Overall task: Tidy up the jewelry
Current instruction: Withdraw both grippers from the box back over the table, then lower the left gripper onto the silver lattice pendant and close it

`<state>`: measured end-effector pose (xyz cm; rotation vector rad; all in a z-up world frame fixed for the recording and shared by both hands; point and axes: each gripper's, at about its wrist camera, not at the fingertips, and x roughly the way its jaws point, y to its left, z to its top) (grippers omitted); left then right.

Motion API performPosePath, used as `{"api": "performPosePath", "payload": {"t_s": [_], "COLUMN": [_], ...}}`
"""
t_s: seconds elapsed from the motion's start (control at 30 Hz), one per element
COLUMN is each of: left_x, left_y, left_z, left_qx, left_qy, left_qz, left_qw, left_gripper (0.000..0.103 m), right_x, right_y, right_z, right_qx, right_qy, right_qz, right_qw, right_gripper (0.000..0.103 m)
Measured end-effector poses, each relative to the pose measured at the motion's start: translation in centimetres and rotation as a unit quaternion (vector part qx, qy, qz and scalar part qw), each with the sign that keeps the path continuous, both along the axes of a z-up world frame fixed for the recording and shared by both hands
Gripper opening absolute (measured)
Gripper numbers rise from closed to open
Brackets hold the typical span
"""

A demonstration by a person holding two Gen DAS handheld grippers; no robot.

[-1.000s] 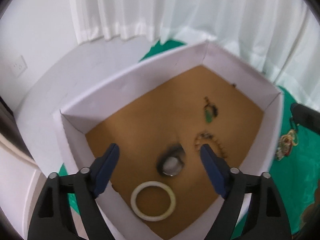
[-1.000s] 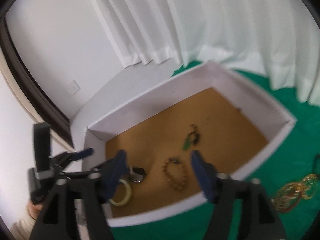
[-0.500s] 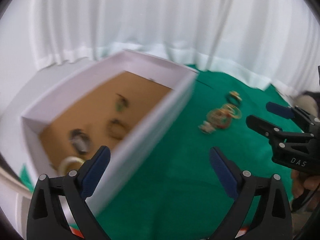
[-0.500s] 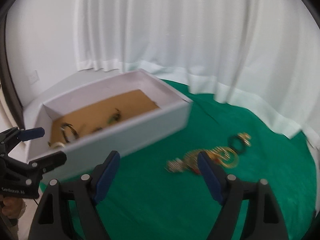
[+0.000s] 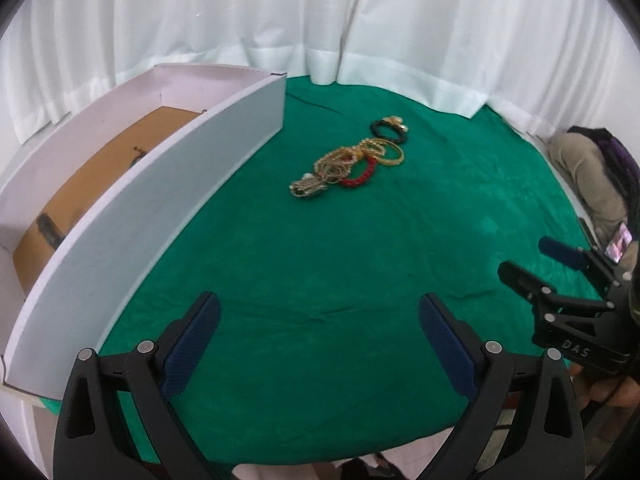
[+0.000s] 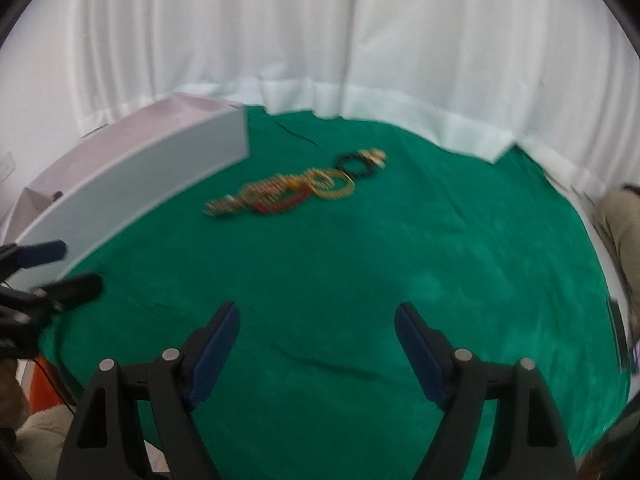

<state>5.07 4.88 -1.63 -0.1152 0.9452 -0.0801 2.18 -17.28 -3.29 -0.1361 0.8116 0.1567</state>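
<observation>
A pile of jewelry [image 5: 352,166] lies on the green cloth: gold chains, gold bangles, a red bead bracelet [image 5: 360,176] and a black bead bracelet [image 5: 388,130]. The pile also shows, blurred, in the right wrist view [image 6: 296,192]. A white box [image 5: 168,184] with a brown floor stands at the left, with small pieces inside. My left gripper [image 5: 320,344] is open and empty over the near cloth. My right gripper [image 6: 318,350] is open and empty, also near the front edge; it shows at the right of the left wrist view [image 5: 540,260].
White curtains [image 5: 320,20] hang behind the round green-covered table [image 5: 320,272]. A seated person's legs [image 5: 588,176] show at the far right. The left gripper shows at the left of the right wrist view [image 6: 44,268].
Both grippers have swung away from above the box to the right and now face the jewelry pile on the cloth. Both stay open and empty.
</observation>
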Motion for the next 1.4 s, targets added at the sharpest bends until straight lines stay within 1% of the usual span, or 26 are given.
{"api": "performPosePath", "payload": {"t_s": [0.07,0.17,0.37,0.6,1.2,1.4], "left_x": [-0.1,-0.2,-0.2,-0.4,-0.4,-0.4], "left_y": [-0.2,-0.2,-0.1,0.0,-0.1,-0.1], "left_z": [-0.3,-0.8,-1.4,-1.9,-2.3,-2.4], "left_qx": [0.003,0.002,0.002,0.001,0.001,0.001], "left_qy": [0.003,0.015,0.023,0.033,0.043,0.041], "left_qz": [0.000,0.005,0.012,0.015,0.013,0.013], "left_qw": [1.0000,0.9999,0.9997,0.9993,0.9990,0.9991], "left_gripper": [0.099,0.099,0.099,0.099,0.099,0.099], "right_x": [-0.2,-0.3,-1.1,-1.4,-1.6,-1.7], "right_y": [-0.9,-1.2,-0.5,0.3,0.3,-0.7], "right_z": [-0.6,-1.1,-1.1,-1.6,-1.2,-0.5], "right_qx": [0.005,0.010,0.011,0.013,0.019,0.021], "right_qy": [0.008,0.014,0.010,0.019,0.019,0.001], "right_qz": [-0.012,-0.016,-0.003,0.012,0.014,-0.003], "right_qw": [1.000,1.000,1.000,1.000,1.000,1.000], "right_gripper": [0.081,0.081,0.081,0.081,0.081,0.081]}}
